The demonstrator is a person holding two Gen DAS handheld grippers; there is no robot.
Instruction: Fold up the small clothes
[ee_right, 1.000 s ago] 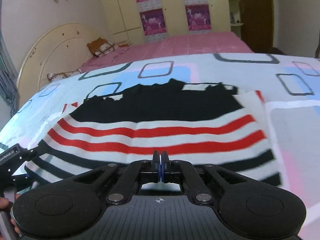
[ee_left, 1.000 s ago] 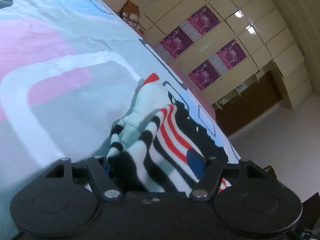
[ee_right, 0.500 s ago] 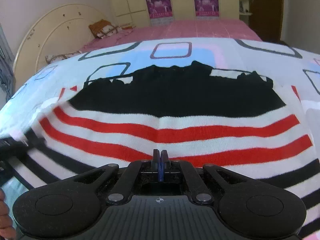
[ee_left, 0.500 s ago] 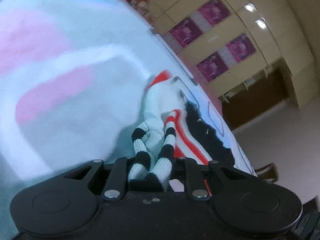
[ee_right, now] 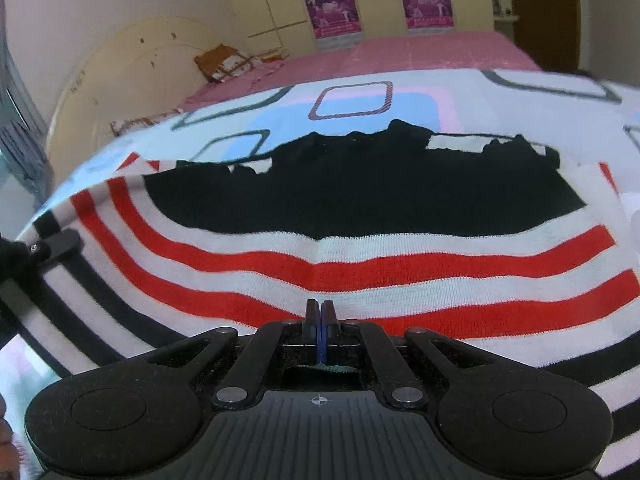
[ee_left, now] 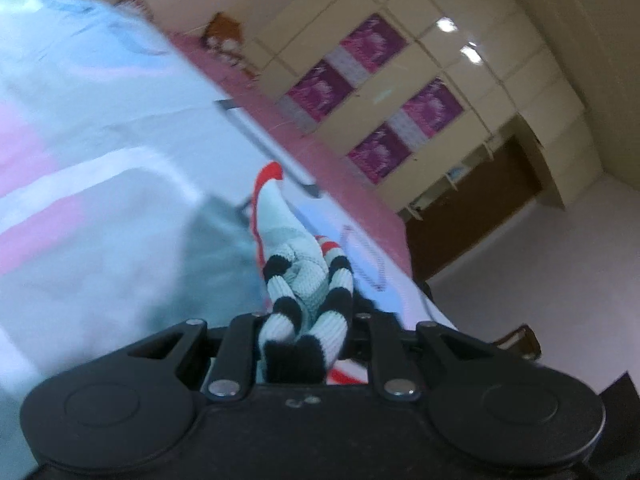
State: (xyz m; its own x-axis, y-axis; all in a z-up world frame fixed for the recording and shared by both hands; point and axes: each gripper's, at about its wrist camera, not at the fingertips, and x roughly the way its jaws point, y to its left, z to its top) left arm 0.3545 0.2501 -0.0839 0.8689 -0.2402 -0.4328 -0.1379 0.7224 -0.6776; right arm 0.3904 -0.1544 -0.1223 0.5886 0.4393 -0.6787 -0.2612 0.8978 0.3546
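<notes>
A knitted sweater (ee_right: pixel 360 256), black at the top with red, white and black stripes below, lies spread on the bed cover (ee_right: pixel 348 100). My left gripper (ee_left: pixel 308 320) is shut on a bunched striped edge of the sweater (ee_left: pixel 304 280) and holds it lifted off the cover; the cloth hides its fingertips. In the right wrist view the left gripper (ee_right: pixel 52 244) shows at the sweater's left edge. My right gripper (ee_right: pixel 320 312) is shut with nothing between its blue pads, low over the red stripes near the sweater's middle. I cannot tell whether it touches the knit.
The patterned cover lies over a pink sheet (ee_right: pixel 420 52). A cream headboard (ee_right: pixel 120 64) and a brown cushion (ee_right: pixel 224 62) are at the far left. A wardrobe with purple posters (ee_left: pixel 352 64) and a brown door (ee_left: pixel 480 208) stand beyond the bed.
My left gripper has shut on the sweater's striped edge and risen with it, bunching the cloth. My right gripper, still shut, has moved forward and lower over the sweater.
</notes>
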